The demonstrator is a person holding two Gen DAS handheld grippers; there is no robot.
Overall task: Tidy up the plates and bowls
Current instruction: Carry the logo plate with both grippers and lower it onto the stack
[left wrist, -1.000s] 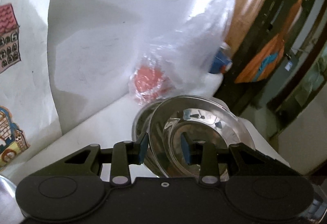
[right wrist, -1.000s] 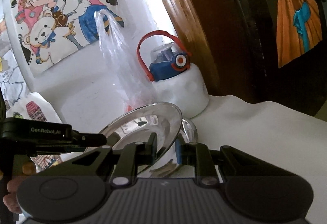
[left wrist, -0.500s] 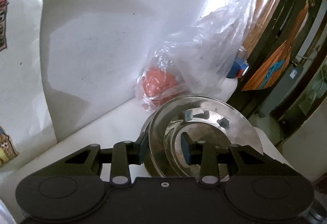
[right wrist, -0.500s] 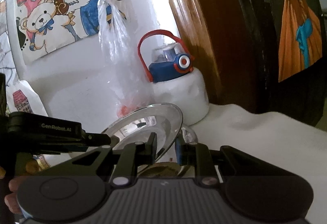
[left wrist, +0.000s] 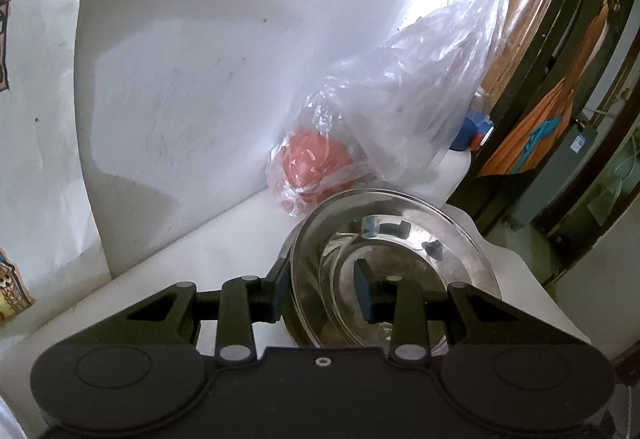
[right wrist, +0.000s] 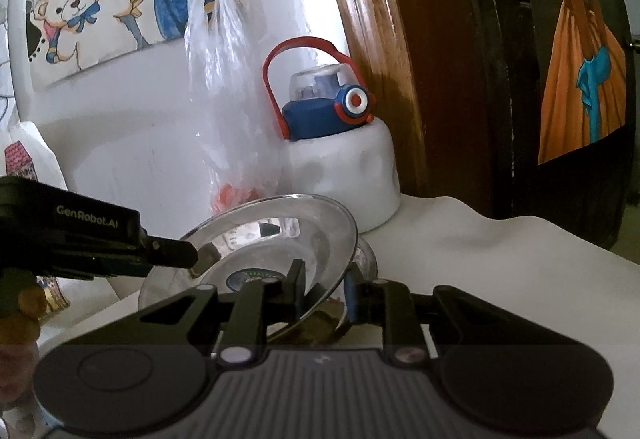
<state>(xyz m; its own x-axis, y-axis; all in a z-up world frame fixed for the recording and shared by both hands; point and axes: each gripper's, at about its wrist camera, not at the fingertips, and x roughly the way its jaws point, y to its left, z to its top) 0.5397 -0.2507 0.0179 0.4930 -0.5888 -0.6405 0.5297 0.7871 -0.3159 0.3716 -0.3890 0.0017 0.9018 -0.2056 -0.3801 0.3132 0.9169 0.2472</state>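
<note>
A shiny steel plate [left wrist: 400, 247] hangs tilted over the white table. My left gripper [left wrist: 322, 289] is shut on its near rim, one finger under the plate and one inside it. In the right wrist view the same plate [right wrist: 260, 239] leans up to the right. My right gripper [right wrist: 323, 285] is shut on its right rim, and my left gripper [right wrist: 194, 259] pinches the left rim. A steel bowl [right wrist: 366, 259] sits on the table under the plate, mostly hidden by it.
A clear plastic bag [left wrist: 400, 111] with a red round object [left wrist: 312, 163] inside leans on the white wall just behind the plate. A white bottle with a blue and red lid [right wrist: 324, 111] stands beside it. A wooden door frame [right wrist: 380, 19] rises at right. White cloth [right wrist: 480, 259] covers the table.
Both grippers have carried the tilted plate closer to the bag and bottle at the back wall. The bowl has slipped further out of sight under the plate. Both grips are unchanged.
</note>
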